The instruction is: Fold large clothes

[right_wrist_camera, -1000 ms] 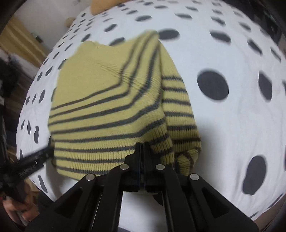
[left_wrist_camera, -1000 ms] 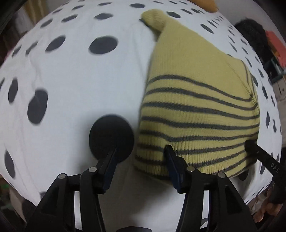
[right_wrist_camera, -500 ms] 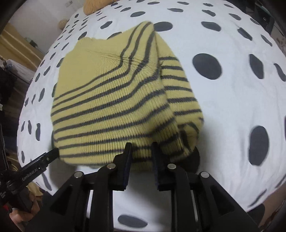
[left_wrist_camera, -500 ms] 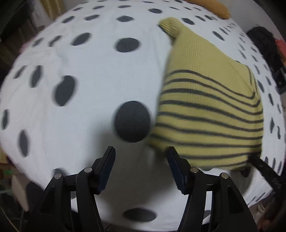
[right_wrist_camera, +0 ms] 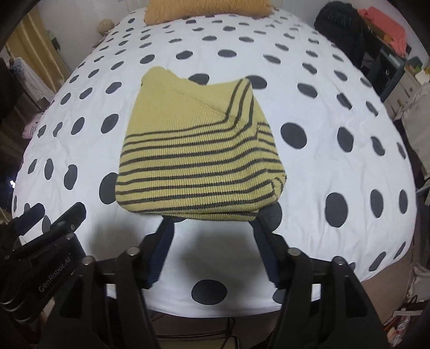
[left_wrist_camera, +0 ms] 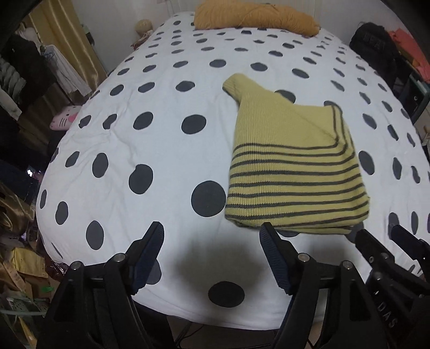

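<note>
A yellow knit sweater with dark stripes (left_wrist_camera: pixel 293 171) lies folded into a compact bundle on the white polka-dot bed (left_wrist_camera: pixel 121 150); one cuff sticks out at its far left corner. It also shows in the right wrist view (right_wrist_camera: pixel 199 158). My left gripper (left_wrist_camera: pixel 212 236) is open and empty, above the bed's near edge, just left of the sweater. My right gripper (right_wrist_camera: pixel 212 228) is open and empty, just in front of the sweater's near edge. Each gripper shows at the edge of the other's view.
An orange pillow (left_wrist_camera: pixel 255 17) lies at the head of the bed. A black bag (right_wrist_camera: pixel 341 29) and shelves stand to the right. Clothes, curtains and clutter (left_wrist_camera: pixel 32 80) fill the floor to the left. A pink plush (left_wrist_camera: pixel 64 120) lies beside the bed.
My right gripper was shut on the sweater's near edge; it has opened and let go. Both grippers have pulled back and up from the bed, and the sweater lies still.
</note>
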A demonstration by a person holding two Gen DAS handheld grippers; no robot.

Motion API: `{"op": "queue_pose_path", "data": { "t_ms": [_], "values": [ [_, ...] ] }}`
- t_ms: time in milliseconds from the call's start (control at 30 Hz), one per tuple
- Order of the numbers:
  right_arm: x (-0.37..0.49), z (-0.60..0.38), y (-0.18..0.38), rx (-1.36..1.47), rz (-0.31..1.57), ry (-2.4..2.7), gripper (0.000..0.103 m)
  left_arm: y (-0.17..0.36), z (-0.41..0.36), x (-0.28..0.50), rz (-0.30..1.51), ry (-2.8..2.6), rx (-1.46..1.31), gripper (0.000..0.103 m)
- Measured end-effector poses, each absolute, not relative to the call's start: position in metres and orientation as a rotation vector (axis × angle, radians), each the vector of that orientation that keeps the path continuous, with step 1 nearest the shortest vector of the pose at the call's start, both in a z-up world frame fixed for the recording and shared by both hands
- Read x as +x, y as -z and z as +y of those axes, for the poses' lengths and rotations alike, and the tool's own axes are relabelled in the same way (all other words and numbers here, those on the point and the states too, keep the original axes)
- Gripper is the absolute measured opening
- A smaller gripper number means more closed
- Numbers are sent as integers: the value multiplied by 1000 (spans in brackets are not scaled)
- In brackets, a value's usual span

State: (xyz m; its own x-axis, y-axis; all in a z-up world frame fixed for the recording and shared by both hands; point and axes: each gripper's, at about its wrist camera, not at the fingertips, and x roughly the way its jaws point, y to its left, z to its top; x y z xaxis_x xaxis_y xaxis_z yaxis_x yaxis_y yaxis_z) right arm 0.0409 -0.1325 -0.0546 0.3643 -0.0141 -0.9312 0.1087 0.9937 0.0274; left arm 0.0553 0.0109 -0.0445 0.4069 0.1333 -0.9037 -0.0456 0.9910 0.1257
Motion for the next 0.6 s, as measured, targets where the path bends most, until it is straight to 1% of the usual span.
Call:
{"op": "queue_pose_path", "data": {
  "t_ms": [67, 333, 600],
  "values": [
    [36, -127, 44, 67, 1174, 83, 65, 34, 10, 51, 1136, -87, 58, 81],
    [24, -121, 20, 13, 1136, 112, 67, 16, 11, 36, 1106, -80, 42, 81],
    [15, -118, 19, -30, 1143, 137, 67, 19, 8, 27, 1118, -91, 64, 81]
  ]
}}
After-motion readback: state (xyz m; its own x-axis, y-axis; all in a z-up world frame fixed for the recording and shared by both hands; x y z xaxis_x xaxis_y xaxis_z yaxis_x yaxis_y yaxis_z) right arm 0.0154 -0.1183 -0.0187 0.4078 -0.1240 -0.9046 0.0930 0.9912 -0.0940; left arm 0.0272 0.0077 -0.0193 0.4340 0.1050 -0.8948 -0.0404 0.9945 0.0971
